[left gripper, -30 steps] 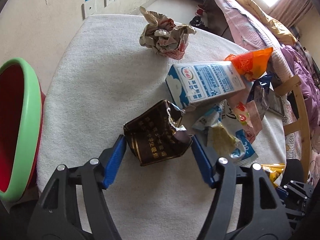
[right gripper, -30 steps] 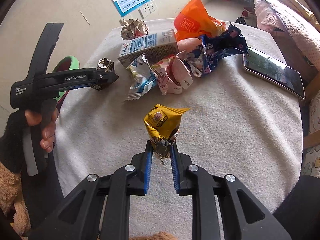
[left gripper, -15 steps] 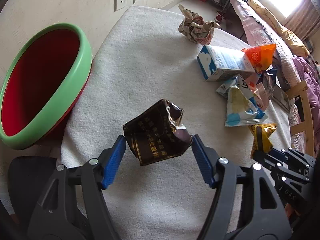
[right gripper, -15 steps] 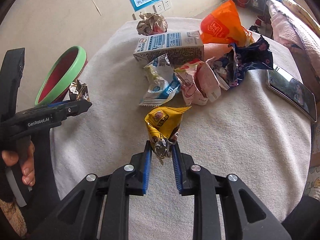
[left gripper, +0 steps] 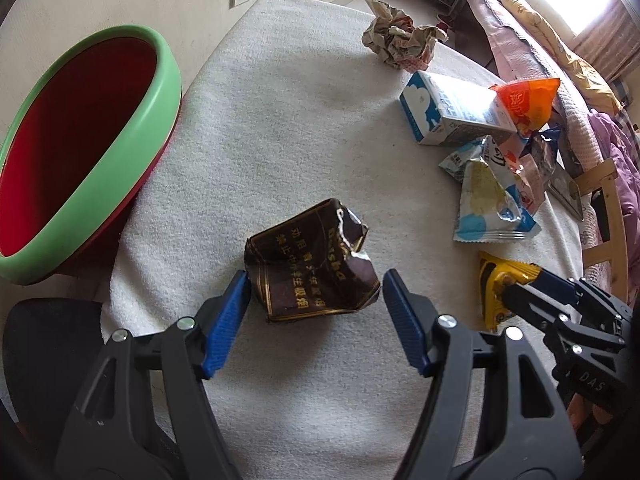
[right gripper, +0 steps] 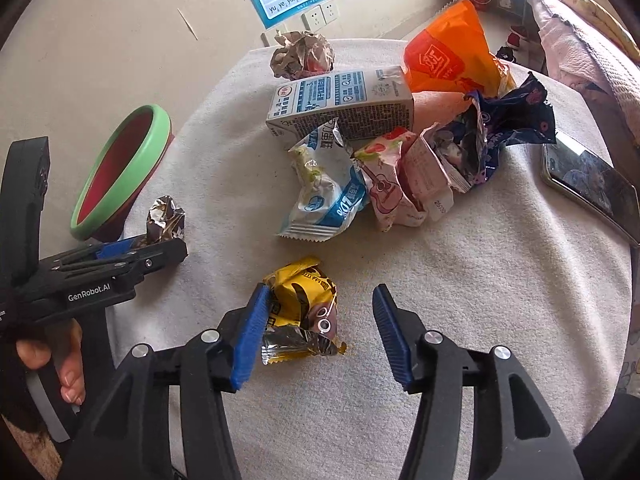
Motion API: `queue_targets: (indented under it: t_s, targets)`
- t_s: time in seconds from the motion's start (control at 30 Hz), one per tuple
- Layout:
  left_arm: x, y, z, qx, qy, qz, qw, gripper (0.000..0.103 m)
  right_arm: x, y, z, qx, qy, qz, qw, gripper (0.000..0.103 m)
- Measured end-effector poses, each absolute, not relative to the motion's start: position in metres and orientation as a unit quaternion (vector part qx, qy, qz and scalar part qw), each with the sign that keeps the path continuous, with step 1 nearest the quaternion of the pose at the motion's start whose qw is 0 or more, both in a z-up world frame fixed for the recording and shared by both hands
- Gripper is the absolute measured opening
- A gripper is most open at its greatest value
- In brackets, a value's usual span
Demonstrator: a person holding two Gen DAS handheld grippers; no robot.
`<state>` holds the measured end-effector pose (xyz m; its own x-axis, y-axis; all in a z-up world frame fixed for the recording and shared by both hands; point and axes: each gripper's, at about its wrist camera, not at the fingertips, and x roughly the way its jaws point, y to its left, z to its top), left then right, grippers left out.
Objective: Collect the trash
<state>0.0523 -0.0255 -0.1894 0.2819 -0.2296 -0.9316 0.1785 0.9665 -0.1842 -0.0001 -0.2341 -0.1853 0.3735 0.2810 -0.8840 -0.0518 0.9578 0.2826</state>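
A crumpled dark brown pack [left gripper: 312,264] with gold print hangs over the white table cloth [left gripper: 280,120], and my left gripper [left gripper: 316,280] is shut on it, a blue pad on each side. In the right wrist view that pack [right gripper: 166,220] shows its foil side at the tip of the left gripper [right gripper: 152,252]. A yellow snack wrapper [right gripper: 300,304] lies on the cloth between the opening jaws of my right gripper [right gripper: 320,292]. It leans against the left pad, and the right pad stands well off it. The red bin with a green rim [left gripper: 120,152] stands beside the table's left edge.
A crumpled paper ball [left gripper: 400,40], a blue-and-white milk carton [left gripper: 448,112], an orange bag [left gripper: 528,100] and several wrappers [right gripper: 328,196] lie at the far right. A phone [right gripper: 592,184] rests near the right edge. A person's hand [right gripper: 60,360] holds the left gripper.
My left gripper has carried the brown pack leftward, and the bin now fills the left of its view. My right gripper has opened and the yellow wrapper lies on the cloth.
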Motion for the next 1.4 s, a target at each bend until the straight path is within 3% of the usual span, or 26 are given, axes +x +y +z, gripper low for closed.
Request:
queue_targets:
  t_s: [0.03,0.1,0.2,1.4]
  targets:
    - [0.052,-0.025,-0.19,-0.022,0.586,-0.127,0.8,0.065,0.001,-0.234,-0.187,0.109,0.553,0.103,0.82,0.051]
    - [0.052,-0.024,-0.19,-0.024,0.585,-0.127,0.801,0.061,0.001,-0.232,-0.186,0.109,0.555,0.109,0.818,0.033]
    - [0.052,-0.024,-0.188,-0.028,0.582,-0.132,0.802,0.052,-0.002,-0.229,-0.183,0.105,0.55,0.112,0.821,0.03]
    - [0.054,0.019,-0.155,-0.078,0.539,-0.088,0.834,0.052,0.01,-0.181,-0.139,0.082,0.5,0.178,0.844,0.029]
